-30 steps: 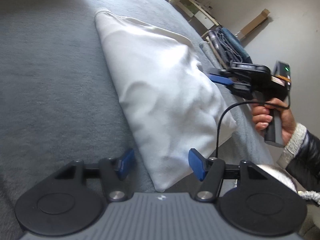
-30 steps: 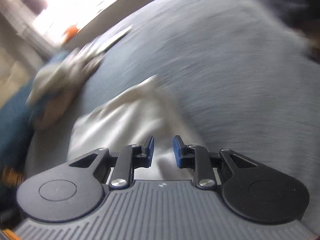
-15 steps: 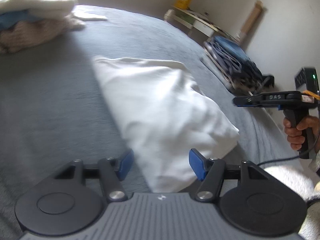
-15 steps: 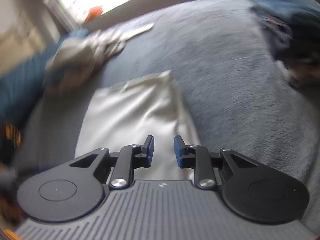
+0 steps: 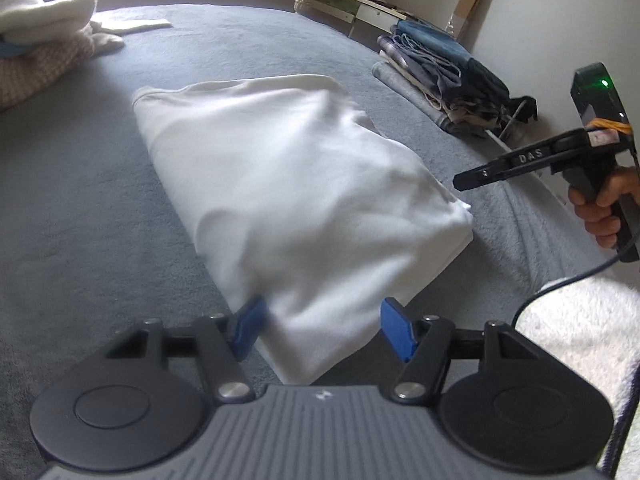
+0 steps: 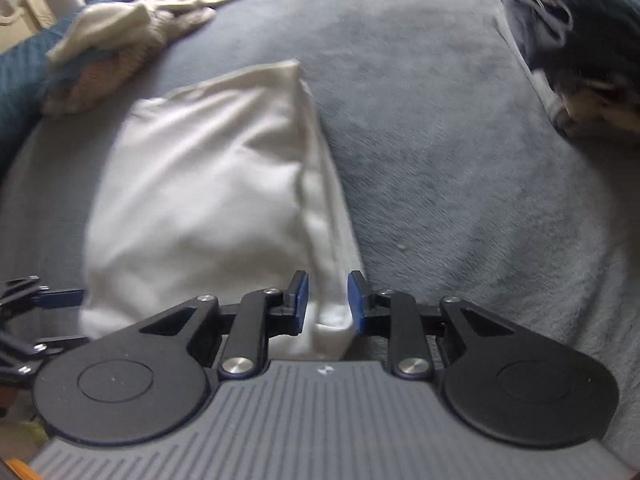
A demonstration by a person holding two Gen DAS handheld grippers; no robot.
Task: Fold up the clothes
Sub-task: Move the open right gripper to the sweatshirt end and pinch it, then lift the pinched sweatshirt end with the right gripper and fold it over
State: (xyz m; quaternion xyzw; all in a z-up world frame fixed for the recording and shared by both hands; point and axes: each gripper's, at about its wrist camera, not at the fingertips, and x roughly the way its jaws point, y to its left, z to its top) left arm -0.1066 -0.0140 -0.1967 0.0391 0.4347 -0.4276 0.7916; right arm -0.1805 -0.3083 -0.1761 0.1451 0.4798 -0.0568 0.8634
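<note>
One white garment [image 5: 296,196] lies folded into a thick oblong on the grey bed [image 5: 80,216], its top face softly creased and its layered edges stacked at the near right corner. In the right wrist view the same garment [image 6: 208,184] shows a long hemmed side edge running toward the camera, with several layers visible along it.

The left gripper [image 5: 320,330] hovers over the near end of the garment with its blue fingers [image 5: 394,334] spread wide, one to each side of the cloth; they grip nothing. The right gripper [image 6: 327,300] has its fingers [image 6: 299,300] only a narrow way apart, with the garment's near corner seen between them; the pads do not press on it, so nothing is held.

Only the left wrist view shows the right gripper [image 5: 500,168] from the side, just beside the garment's right corner and clear of the bed, with a hand [image 5: 600,208] around its handle, a green light on top and a cable hanging from it. It also shows a stack of folded dark clothes [image 5: 440,76] at the bed's far right edge and a pale shelf by the wall. The right wrist view shows that stack only as a dark blur [image 6: 568,32], but shows more plainly the loose heap of clothes [image 6: 120,36] beyond the garment, and part of the left gripper's linkage at the left edge.
</note>
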